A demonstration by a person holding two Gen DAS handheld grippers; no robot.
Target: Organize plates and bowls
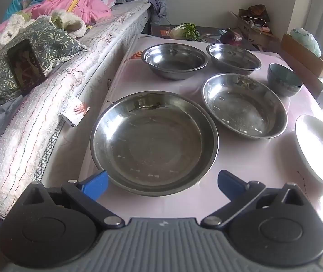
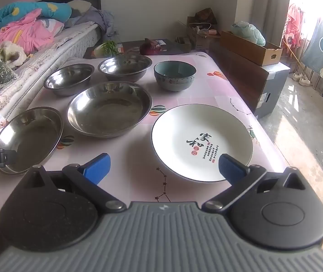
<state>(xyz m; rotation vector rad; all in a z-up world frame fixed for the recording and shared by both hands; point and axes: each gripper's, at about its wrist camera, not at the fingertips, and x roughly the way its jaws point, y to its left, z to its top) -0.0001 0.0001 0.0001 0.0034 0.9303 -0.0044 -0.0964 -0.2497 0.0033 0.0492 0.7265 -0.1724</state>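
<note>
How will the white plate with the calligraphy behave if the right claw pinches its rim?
The white plate looks glazed ceramic, so probably slippery, rigid, and heavy for its size. Its shallow rim lies low on the tablecloth, so it may slide before lifting. Likely chips if dropped.

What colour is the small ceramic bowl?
Dark teal bowl, seen best in the right wrist view.

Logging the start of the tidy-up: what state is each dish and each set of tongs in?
Large steel plate: upright, empty.
Second steel plate: upright, empty.
Two steel bowls: unstacked.
Teal bowl: upright.
White plate: flat on table.
Left tongs: open.
Right tongs: open.
</note>
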